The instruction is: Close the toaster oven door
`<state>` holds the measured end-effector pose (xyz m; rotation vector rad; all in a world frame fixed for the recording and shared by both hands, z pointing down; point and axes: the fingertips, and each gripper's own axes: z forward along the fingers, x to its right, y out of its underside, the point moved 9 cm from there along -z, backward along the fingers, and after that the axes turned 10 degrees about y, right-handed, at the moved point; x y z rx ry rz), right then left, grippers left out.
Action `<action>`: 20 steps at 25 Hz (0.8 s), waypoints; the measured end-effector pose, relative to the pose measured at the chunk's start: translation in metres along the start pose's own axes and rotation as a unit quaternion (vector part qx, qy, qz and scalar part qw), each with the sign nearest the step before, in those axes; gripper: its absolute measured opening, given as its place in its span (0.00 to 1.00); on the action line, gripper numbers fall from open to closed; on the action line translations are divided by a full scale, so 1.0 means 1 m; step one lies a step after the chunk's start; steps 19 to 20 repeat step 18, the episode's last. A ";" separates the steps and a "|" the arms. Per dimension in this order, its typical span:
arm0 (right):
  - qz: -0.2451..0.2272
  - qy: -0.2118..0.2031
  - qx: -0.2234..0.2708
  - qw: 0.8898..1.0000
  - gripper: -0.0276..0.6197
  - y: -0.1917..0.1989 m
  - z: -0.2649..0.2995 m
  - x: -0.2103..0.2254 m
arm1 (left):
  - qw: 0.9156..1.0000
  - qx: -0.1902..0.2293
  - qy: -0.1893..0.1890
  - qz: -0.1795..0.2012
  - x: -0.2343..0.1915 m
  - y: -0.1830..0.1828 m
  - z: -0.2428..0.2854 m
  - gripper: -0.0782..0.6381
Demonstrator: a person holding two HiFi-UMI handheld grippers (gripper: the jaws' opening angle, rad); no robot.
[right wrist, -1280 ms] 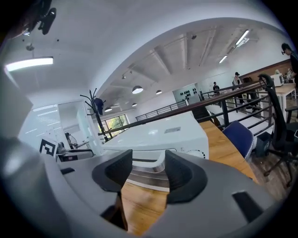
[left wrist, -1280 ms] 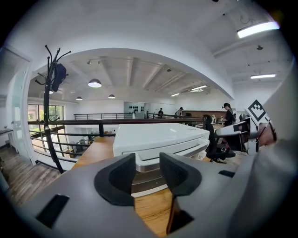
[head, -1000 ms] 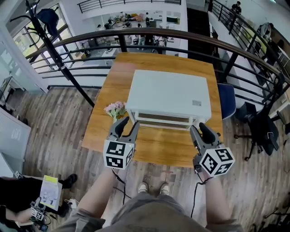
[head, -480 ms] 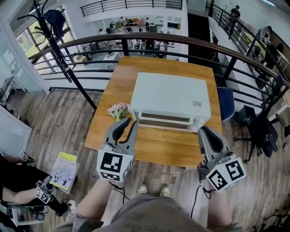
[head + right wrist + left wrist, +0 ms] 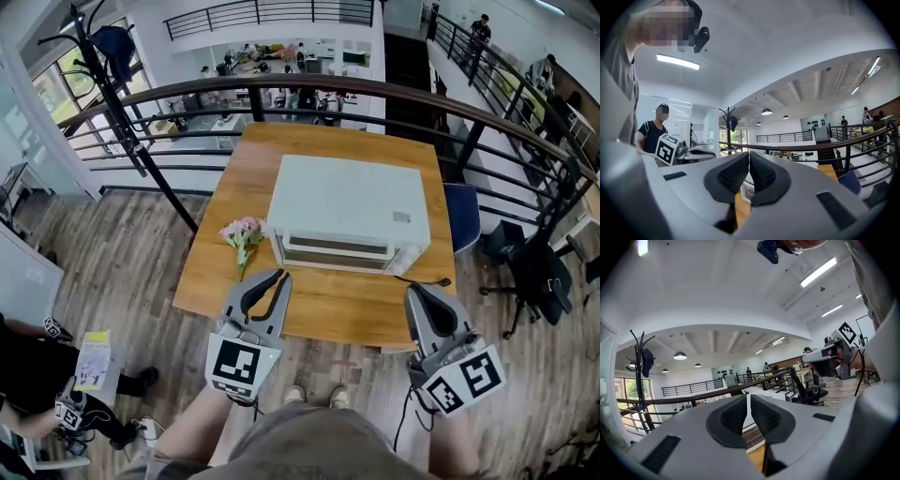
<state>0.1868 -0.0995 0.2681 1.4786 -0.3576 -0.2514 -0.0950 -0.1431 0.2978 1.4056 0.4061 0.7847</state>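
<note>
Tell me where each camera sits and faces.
Head view: on the person's head, steeply down at the toaster oven; legs, left hand-held gripper and right hand-held gripper show.
Left gripper view: on that hand-held gripper, forward along its closing, empty jaws.
Right gripper view: likewise, along shut jaws.
Shared: both gripper views see the railing.

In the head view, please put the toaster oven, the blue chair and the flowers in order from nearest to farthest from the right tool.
Seen from the right tool, which is shut and empty:
1. toaster oven: just ahead, on the table.
2. blue chair: ahead to the right, beside the table.
3. flowers: across the table, left of the oven.
</note>
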 end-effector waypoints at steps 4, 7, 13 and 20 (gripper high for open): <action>-0.005 -0.006 -0.011 1.000 0.09 0.001 0.000 -0.006 | 1.000 -0.010 0.006 -0.005 -0.001 0.004 -0.003 0.16; -0.004 -0.008 -0.016 1.000 0.09 0.005 -0.003 -0.005 | 1.000 -0.009 0.005 -0.012 0.002 0.005 -0.004 0.16; -0.005 -0.006 -0.030 1.000 0.09 0.012 -0.005 0.000 | 1.000 -0.010 0.007 -0.016 0.005 0.001 -0.004 0.16; -0.003 -0.007 -0.035 0.999 0.09 0.011 -0.005 0.001 | 1.000 -0.021 0.005 -0.009 0.003 0.001 -0.004 0.16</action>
